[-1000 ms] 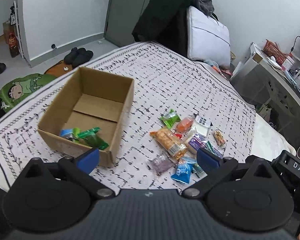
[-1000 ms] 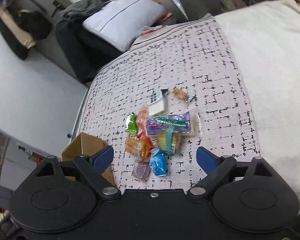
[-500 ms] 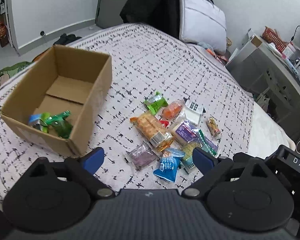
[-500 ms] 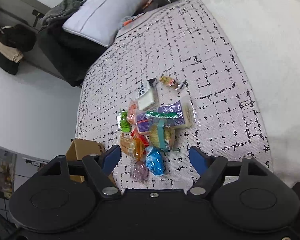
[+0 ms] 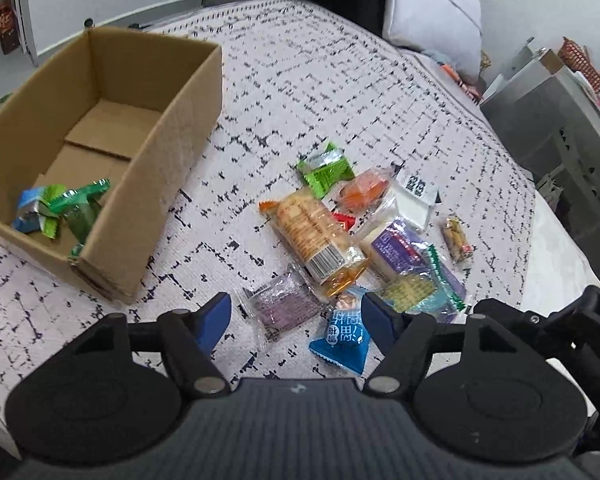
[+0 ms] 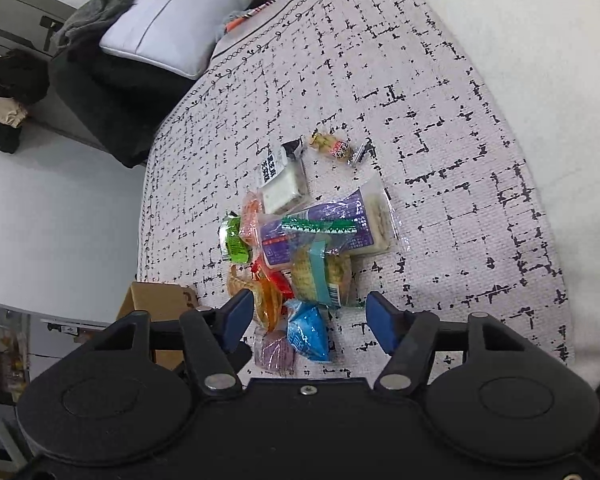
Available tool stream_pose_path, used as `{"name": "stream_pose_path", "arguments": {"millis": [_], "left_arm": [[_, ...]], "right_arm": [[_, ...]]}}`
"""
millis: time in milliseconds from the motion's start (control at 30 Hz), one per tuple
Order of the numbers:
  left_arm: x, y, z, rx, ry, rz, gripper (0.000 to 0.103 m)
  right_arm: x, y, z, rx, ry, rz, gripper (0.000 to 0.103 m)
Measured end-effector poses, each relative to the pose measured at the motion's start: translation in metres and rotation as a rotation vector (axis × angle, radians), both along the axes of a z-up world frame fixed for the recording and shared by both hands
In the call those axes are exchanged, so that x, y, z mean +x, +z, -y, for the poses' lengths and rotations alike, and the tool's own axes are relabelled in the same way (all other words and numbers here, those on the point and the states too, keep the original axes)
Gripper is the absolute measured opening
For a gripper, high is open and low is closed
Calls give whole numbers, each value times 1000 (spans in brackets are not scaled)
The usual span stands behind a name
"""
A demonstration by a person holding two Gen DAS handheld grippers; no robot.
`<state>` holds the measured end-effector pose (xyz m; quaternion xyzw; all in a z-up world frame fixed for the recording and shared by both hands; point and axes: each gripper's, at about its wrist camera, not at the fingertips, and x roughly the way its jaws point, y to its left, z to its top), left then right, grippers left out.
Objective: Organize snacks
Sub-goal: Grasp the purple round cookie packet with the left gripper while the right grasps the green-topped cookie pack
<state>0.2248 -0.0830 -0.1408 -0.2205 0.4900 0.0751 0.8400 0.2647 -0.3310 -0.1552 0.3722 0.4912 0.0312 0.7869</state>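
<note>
Bedspread point(image 5: 340, 80); blue packet point(image 5: 342, 340) between left gripper's point(image 5: 296, 314) spread fingers point(image 5: 214, 316).

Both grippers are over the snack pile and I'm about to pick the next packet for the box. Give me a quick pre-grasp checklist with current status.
1. Left gripper open and empty: ok.
2. Right gripper open and empty: ok.
3. A packet lies between the left fingers: ok, the purple packet and the blue packet both lie there.
4. Target lies free of others: not ok, the cracker pack overlaps the purple packet's edge, and the blue one touches its neighbours.
5. Cardboard box has room: ok, only a few green and blue packets in one corner.
6. Grippers clear of each other: cannot tell, both aim at the same end of the pile.
</note>
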Motion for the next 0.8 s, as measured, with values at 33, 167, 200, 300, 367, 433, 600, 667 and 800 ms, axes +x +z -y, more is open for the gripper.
{"name": "stream_pose_path", "arguments": {"millis": [33, 167, 200, 300, 367, 433, 600, 667, 800], "left_arm": [[2, -3, 0, -4, 2, -7, 69], [9, -17, 0, -17, 11, -41, 64], [11, -21, 0, -21, 13, -51, 63], [15, -29, -1, -33, 18, -68, 61], [18, -33, -1, -37, 25, -75, 61], [21, -36, -1, -39, 29, -79, 61], [26, -45, -4, -34, 56, -96, 56], [26, -47, -6, -36, 62, -94, 51], [25, -44, -6, -34, 59, -90, 45]], "right_arm": [[1, -1, -1, -2, 1, -2, 62], [9, -9, -6, -17, 5, -23, 60], [11, -11, -8, -17, 7, -27, 59], [15, -15, -12, -18, 17, -35, 56], [18, -18, -15, -25, 24, -40, 55], [21, -21, -17, -32, 25, -50, 55], [28, -29, -19, -55, 14, -62, 55], [30, -32, -20, -64, 8, -68, 55], [35, -40, -26, -75, 9, -80, 55]]}}
